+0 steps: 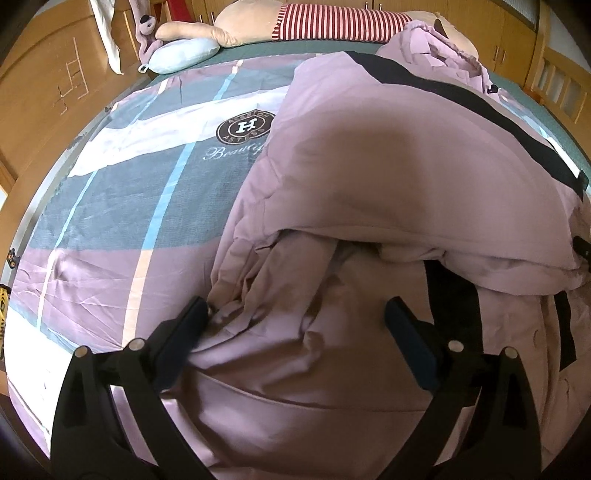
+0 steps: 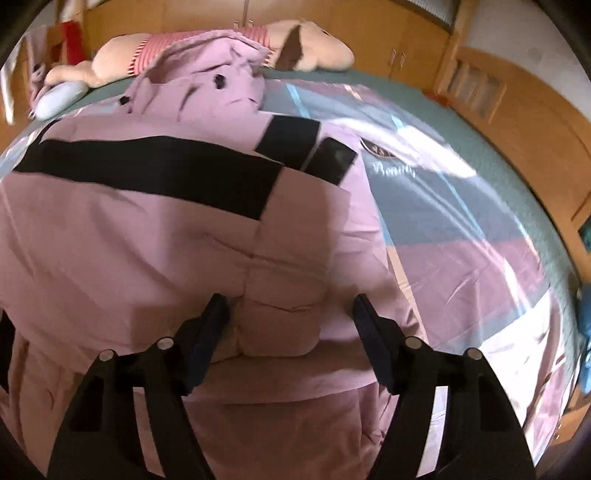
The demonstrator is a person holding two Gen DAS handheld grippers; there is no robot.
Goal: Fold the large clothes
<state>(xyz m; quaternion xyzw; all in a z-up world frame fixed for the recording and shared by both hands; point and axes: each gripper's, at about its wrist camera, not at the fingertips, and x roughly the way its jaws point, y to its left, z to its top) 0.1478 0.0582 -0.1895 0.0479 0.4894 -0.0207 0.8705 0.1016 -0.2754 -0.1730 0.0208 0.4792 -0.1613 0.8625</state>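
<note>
Pink coat (image 1: 388, 177) folded on bed (image 1: 110, 206), both tongs agape

One pink coat (image 1: 388, 177) is lying on one bed (image 1: 110, 206). Two claws are showing, the left claw (image 1: 295, 314) and the right claw (image 2: 290, 310), each carrying two fingers. One big plush toy (image 1: 243, 22) in a striped top is lying at the far edge, with one blue pillow (image 1: 184, 55) beside it. Three black bands (image 2: 147, 166) are showing on the coat in the right view, and two dark buttons (image 2: 218, 82) near its collar. One round logo (image 1: 245, 126) is showing in each view.
</note>
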